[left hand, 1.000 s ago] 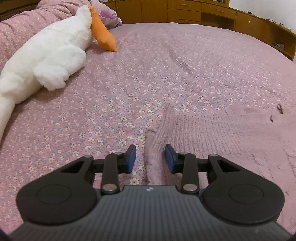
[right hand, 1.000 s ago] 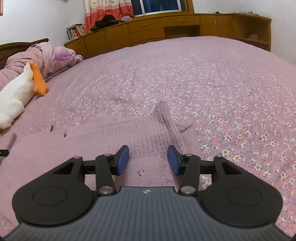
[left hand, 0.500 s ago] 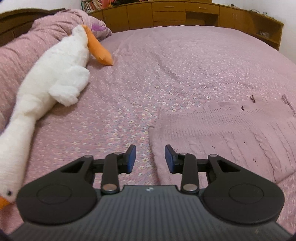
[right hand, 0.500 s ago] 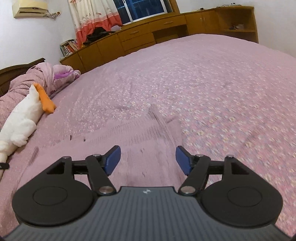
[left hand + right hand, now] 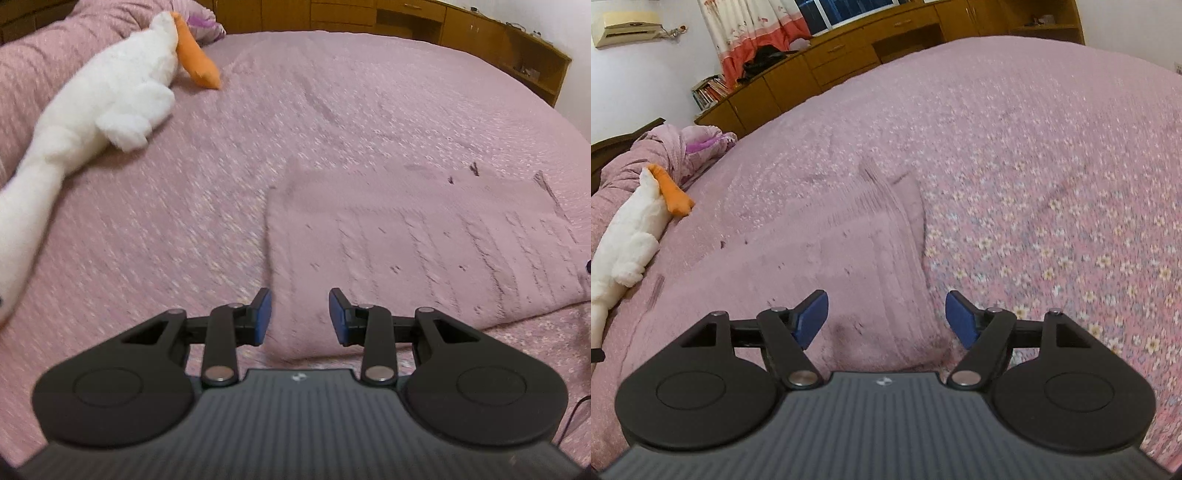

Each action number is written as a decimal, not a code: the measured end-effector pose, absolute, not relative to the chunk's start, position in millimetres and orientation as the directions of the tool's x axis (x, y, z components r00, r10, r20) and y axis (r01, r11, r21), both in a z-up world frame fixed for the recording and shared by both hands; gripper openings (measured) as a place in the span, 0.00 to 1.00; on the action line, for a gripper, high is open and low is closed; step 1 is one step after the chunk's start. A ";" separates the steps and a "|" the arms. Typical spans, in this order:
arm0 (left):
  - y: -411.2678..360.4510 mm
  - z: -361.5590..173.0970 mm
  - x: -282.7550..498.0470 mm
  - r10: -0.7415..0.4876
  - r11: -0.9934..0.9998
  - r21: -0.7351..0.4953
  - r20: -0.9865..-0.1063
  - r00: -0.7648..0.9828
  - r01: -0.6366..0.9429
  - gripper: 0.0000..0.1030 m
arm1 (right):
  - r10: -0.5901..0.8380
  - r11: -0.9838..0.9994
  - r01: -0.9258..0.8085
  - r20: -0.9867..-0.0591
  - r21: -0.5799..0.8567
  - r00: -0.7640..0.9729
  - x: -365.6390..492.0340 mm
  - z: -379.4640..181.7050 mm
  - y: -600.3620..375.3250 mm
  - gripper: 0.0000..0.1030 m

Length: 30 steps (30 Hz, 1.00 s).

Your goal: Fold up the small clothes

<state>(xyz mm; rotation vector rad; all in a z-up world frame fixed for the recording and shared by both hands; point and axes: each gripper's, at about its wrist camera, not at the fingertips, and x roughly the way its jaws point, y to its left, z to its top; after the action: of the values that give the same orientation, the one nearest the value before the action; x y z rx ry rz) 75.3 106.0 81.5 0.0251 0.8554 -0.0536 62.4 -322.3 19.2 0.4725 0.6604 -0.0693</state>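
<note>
The bed (image 5: 369, 92) holds 1 pink knit sweater (image 5: 406, 251), folded flat, and 1 white plush goose (image 5: 110, 92). The left claw (image 5: 300, 317) is spread and empty; the right claw (image 5: 886, 319) is opening, its jaws clear of the sweater.

Pinks on pink, one white toy

Dusty-pink cable-knit sweater (image 5: 417, 251) on pink bedspread with small white flowers (image 5: 1052, 192); white plush goose with orange beak (image 5: 110, 92).

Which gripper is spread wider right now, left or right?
The right gripper: its blue pads stand far apart and are opening over the pink knit sweater. The left gripper keeps a narrower gap, and grips nothing.
</note>
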 end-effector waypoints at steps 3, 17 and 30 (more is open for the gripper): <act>94.6 71.6 74.1 -0.051 0.998 -0.018 -0.760 0.648 0.057 0.36 | 0.093 0.881 0.226 -0.620 0.415 0.779 61.5 10.4 -325.2 0.74; 75.7 35.5 69.2 -0.048 0.999 -0.042 -0.790 0.611 0.024 0.36 | 0.206 0.857 0.158 -0.608 0.490 0.766 84.6 4.2 -323.6 0.80; 74.6 32.8 73.2 -0.039 0.999 -0.033 -0.791 0.610 0.021 0.36 | 0.342 0.744 0.118 -0.526 0.658 0.779 118.7 -9.1 -340.5 0.81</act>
<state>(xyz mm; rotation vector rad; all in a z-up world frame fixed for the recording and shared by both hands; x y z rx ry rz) 73.2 74.6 32.8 -0.0211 0.9135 -0.0342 118.7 -340.5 -9.1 0.7351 0.6815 0.1335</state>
